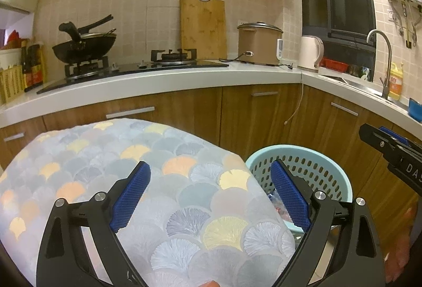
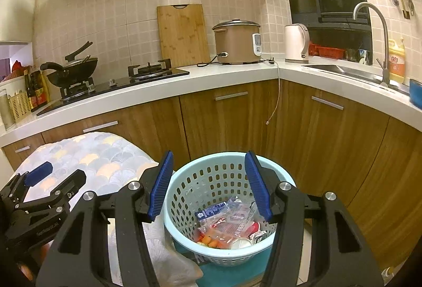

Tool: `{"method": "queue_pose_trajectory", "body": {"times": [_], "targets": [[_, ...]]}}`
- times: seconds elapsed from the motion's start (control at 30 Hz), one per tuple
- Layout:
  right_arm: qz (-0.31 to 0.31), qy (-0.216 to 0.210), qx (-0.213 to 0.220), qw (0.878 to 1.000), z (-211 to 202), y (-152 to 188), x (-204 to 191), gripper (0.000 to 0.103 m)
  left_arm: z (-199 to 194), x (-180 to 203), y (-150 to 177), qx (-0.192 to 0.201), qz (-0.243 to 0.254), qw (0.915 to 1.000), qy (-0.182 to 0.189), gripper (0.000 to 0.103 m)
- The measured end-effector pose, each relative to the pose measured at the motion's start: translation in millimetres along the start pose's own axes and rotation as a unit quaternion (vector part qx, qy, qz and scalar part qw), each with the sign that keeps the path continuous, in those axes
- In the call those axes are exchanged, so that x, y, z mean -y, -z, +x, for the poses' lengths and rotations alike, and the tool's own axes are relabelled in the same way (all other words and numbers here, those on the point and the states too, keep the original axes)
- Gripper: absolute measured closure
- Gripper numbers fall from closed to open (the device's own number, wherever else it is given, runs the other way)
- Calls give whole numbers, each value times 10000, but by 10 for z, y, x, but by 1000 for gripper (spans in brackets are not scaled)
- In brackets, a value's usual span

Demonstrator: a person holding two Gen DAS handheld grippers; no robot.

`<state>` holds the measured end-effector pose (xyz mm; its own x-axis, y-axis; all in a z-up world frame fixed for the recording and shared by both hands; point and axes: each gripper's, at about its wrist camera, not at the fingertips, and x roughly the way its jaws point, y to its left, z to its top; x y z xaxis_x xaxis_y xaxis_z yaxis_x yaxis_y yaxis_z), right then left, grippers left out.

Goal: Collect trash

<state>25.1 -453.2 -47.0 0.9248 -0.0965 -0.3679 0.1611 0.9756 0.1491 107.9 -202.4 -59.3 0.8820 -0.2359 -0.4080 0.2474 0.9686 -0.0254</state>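
Observation:
A light blue perforated basket (image 2: 226, 157) stands on the floor beside a table with a fan-patterned cloth (image 1: 132, 149). Inside it lies trash (image 2: 229, 221): crumpled wrappers, a small blue carton and orange bits. My right gripper (image 2: 209, 186) hovers above the basket's near rim, open, with nothing between its blue pads. My left gripper (image 1: 211, 194) hangs wide open over the cloth's right edge, empty, its right finger in front of the basket (image 1: 316, 163). Each gripper shows in the other's view: the left gripper (image 2: 58, 177) over the cloth, the right gripper (image 1: 379, 132) at the far right.
Wooden cabinets (image 2: 224, 123) and an L-shaped white counter (image 2: 237, 73) close off the space behind the basket. On the counter stand a wok (image 2: 71, 70), a rice cooker (image 2: 237, 41), a kettle (image 2: 296, 42) and a sink tap (image 2: 369, 23). A whitish bag (image 2: 168, 260) lies left of the basket.

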Motion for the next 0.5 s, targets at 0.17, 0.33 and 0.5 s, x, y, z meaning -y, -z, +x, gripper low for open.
{"method": "queue_pose_trajectory", "body": {"times": [0.17,0.33,0.5], "targets": [[-14,7,26,10000,-15,-16,-8,51,7,-16,5,-6,-58,10000,14,13],[-45,-1,28,10000,-17,-30,-28,51,-1,-21,5,9,-92,10000,4,12],[-83,-33,21,10000,-30,-34,-47,51,12,-39,14,-48,-121,9999,33,10]]}}
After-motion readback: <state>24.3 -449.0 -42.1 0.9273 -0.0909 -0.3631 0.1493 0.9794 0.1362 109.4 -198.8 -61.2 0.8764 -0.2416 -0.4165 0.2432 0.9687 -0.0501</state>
